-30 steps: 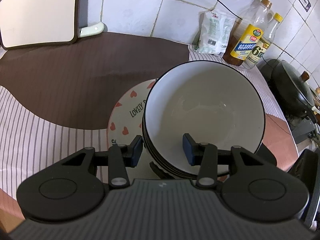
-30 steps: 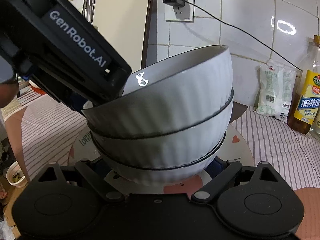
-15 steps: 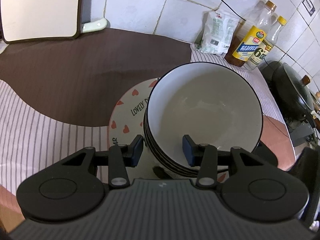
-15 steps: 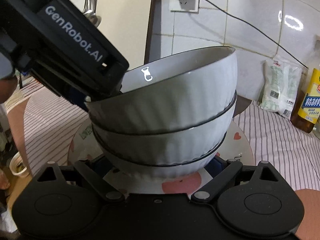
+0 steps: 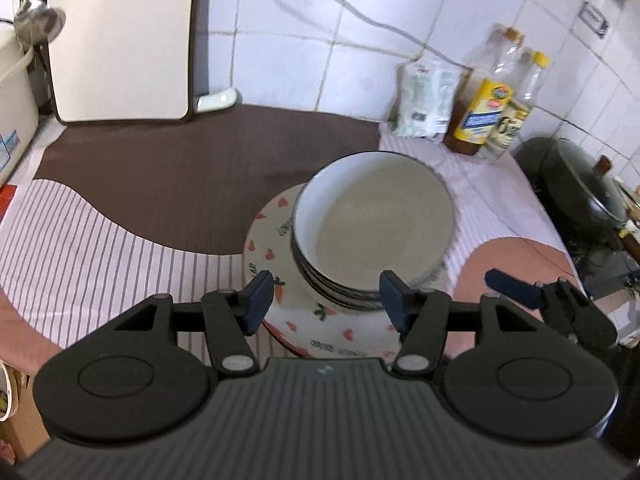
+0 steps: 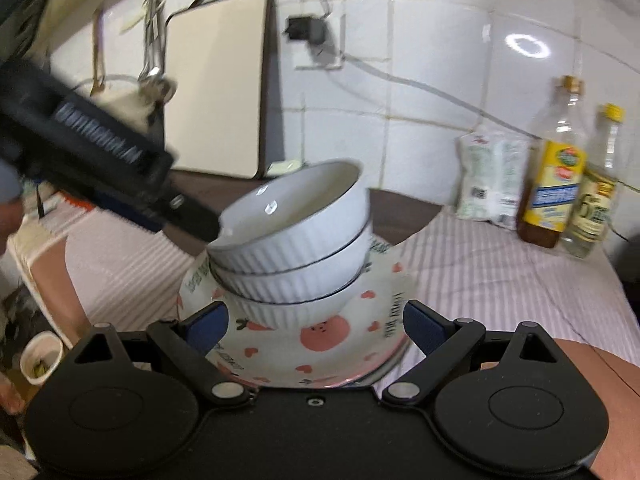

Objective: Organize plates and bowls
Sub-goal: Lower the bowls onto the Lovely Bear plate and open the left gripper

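Three white ribbed bowls (image 6: pixel 292 240) with dark rims are nested in a leaning stack on white plates with red hearts (image 6: pixel 320 344). The same bowl stack (image 5: pixel 376 228) and plates (image 5: pixel 276 240) show in the left wrist view. My left gripper (image 5: pixel 326 302) is open and empty, above and just short of the stack. My right gripper (image 6: pixel 316 326) is open and empty, its pads on either side of the plates' near edge, not touching. The left gripper's body (image 6: pixel 100 160) shows at the left in the right wrist view.
A cutting board (image 5: pixel 120 36) leans on the tiled wall at the back left. A white packet (image 5: pixel 428 100) and two oil bottles (image 5: pixel 484 112) stand at the back right. A dark wok with a lid (image 5: pixel 580 188) sits at the far right. A striped cloth (image 6: pixel 500 272) covers the counter.
Both grippers have pulled back from the bowl stack and opened wider. The left gripper let go of the top bowl's rim; the stack now stands free on the plates.
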`<action>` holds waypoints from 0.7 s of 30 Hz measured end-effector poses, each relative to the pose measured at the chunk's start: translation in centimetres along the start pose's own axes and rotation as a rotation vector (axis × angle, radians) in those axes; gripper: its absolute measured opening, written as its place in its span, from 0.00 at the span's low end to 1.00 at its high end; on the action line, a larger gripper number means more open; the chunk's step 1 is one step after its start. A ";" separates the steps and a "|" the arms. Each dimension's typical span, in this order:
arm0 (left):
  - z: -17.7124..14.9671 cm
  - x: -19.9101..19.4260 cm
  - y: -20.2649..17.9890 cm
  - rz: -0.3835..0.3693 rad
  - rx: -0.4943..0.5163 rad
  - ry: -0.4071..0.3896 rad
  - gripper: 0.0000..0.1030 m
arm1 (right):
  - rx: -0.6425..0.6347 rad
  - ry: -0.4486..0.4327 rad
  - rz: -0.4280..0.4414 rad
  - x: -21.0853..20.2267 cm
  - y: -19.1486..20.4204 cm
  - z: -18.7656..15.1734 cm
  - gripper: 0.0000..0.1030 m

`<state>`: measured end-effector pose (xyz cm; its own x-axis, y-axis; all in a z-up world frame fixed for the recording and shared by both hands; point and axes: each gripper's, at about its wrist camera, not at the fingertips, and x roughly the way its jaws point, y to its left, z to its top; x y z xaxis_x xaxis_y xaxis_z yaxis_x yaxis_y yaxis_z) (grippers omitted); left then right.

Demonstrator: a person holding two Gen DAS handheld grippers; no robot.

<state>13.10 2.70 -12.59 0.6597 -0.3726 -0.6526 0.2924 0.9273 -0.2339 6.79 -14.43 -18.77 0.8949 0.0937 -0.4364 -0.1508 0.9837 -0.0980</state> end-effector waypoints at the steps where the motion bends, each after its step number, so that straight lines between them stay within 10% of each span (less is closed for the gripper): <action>1: -0.2 -0.8 -0.4 0.000 0.012 -0.009 0.58 | 0.016 -0.006 -0.011 -0.6 -0.2 0.2 0.94; 21: -2.5 -12.2 -4.5 0.034 0.076 -0.087 0.69 | 0.116 0.007 -0.205 -13.9 -1.6 3.7 0.98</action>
<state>1.96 3.20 -5.38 0.7268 -0.3460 -0.5934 0.3182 0.9352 -0.1557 -3.86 -16.73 -9.28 0.8987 -0.1109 -0.4244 0.0838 0.9931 -0.0821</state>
